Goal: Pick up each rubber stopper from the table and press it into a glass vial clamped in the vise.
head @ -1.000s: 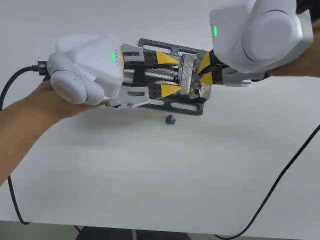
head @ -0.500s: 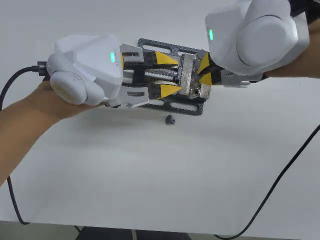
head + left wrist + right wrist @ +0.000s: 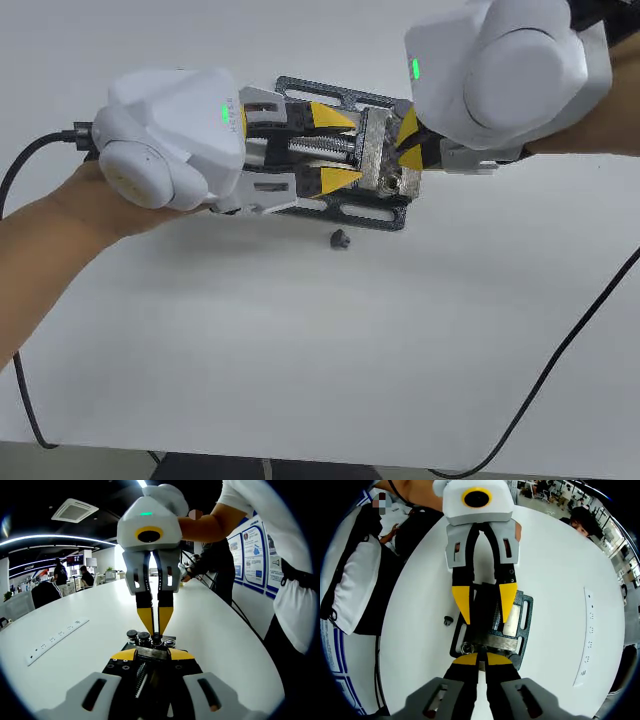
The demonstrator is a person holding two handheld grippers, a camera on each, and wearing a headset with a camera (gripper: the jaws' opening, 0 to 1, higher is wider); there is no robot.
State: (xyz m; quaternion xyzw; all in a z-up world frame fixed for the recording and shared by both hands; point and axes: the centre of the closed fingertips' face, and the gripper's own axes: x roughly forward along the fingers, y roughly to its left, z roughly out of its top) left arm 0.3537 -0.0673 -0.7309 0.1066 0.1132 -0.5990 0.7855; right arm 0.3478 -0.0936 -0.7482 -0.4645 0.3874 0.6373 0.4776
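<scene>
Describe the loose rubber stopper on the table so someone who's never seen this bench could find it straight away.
Find the dark metal vise at the far side of the white table. Just off its near edge, on bare tabletop, lies a small dark rubber stopper. Unlike the seated stoppers up in the vise's vials, it sits alone, touching nothing.

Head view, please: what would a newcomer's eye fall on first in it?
Two white grippers meet over the vise in the upper middle: the left gripper open astride it, the right gripper nearly closed at its vials. Then the lone rubber stopper on the table just in front.
</scene>
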